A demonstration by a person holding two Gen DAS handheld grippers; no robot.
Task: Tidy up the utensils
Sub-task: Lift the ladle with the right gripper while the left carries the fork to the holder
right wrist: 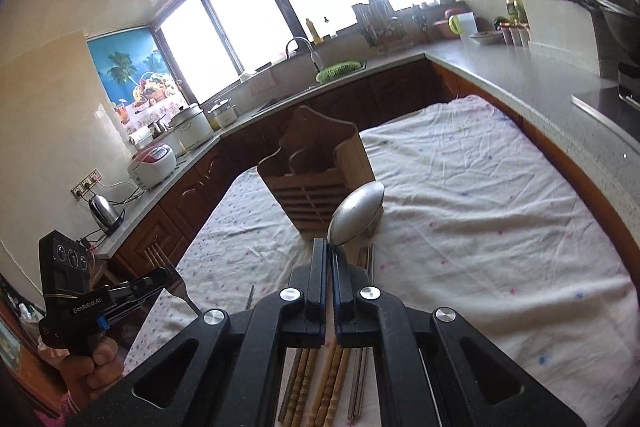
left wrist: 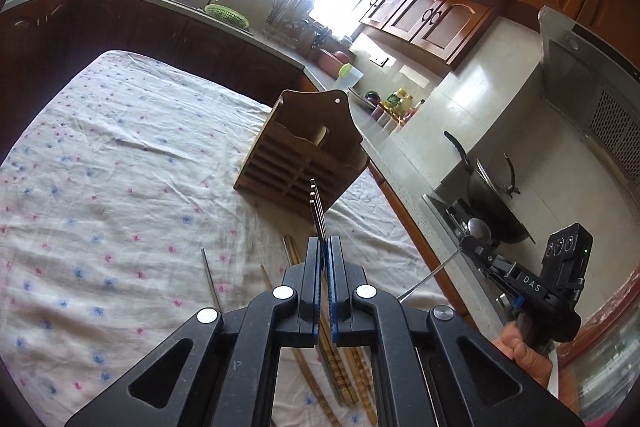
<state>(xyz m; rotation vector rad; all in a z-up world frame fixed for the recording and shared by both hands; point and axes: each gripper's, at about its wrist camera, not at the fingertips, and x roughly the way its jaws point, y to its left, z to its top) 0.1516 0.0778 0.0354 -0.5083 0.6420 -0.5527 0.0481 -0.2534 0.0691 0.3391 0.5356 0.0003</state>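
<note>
My left gripper [left wrist: 324, 241] is shut on a metal fork [left wrist: 315, 205], whose tines stick up edge-on in front of the wooden utensil holder [left wrist: 304, 155]. My right gripper [right wrist: 330, 245] is shut on a metal spoon [right wrist: 356, 215], its bowl raised before the same holder [right wrist: 320, 179]. The holder stands on a floral cloth [left wrist: 120, 167] and has slotted compartments. Each gripper shows in the other's view: the right gripper [left wrist: 470, 245] with the spoon [left wrist: 480, 229], the left gripper [right wrist: 160, 277] with the fork. Several wooden chopsticks [left wrist: 332, 367] [right wrist: 320, 387] lie on the cloth beneath the grippers.
A thin metal chopstick [left wrist: 210, 279] lies apart on the cloth to the left. A grey counter [right wrist: 500, 75] wraps around the table, with a sink and green basket [right wrist: 338, 71], a dish rack, and a wok [left wrist: 492, 203] on the stove. Rice cookers and a kettle [right wrist: 104, 211] stand along the far wall.
</note>
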